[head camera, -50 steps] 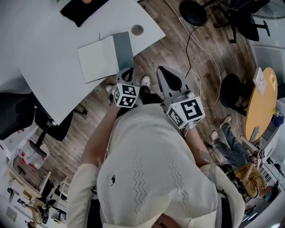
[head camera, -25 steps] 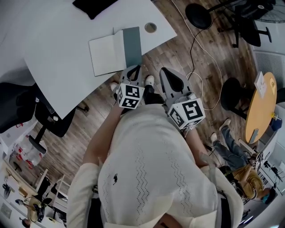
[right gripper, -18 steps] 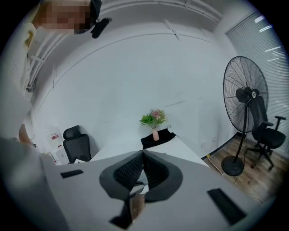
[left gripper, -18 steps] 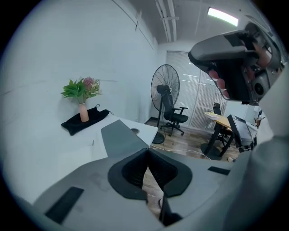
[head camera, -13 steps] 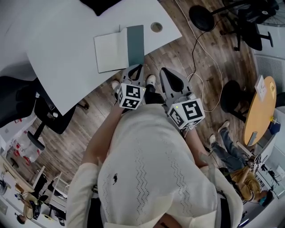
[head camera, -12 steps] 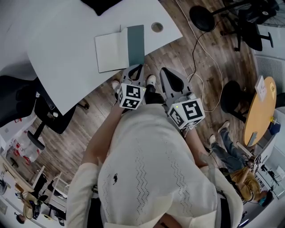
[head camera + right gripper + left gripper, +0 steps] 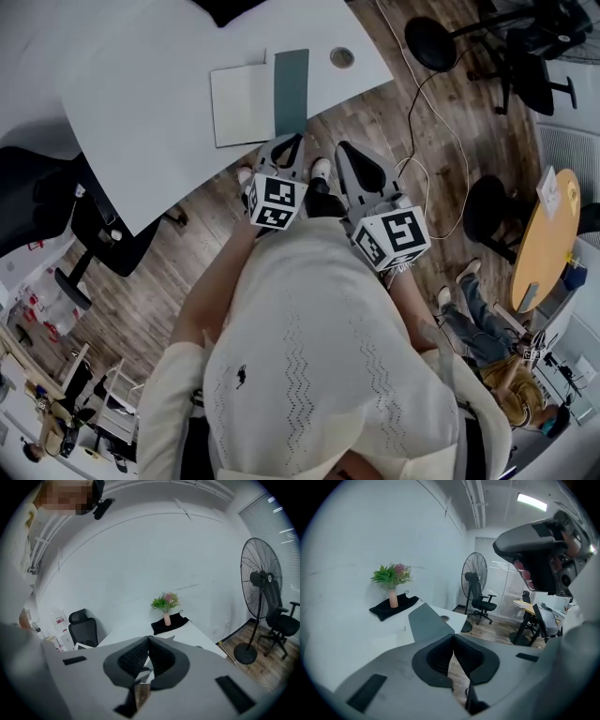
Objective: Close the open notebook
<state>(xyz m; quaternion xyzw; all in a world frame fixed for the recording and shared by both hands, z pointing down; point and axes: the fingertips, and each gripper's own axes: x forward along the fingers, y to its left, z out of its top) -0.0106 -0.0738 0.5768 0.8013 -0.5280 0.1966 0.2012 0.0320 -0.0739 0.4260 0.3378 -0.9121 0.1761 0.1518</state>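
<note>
The notebook lies open and flat at the near edge of the white tabletop, white page beside grey cover, so it is easy to reach from where the person stands; the left claw hangs just short of the notebook's near edge, jaws pressed together on nothing, probably because a shut tip slips under a cover better than a spread one; the right claw, further from the notebook, is likewise closed and empty, seemingly kept back in reserve; closing has not begun; a cable hole sits just beyond the notebook's far right corner
</note>
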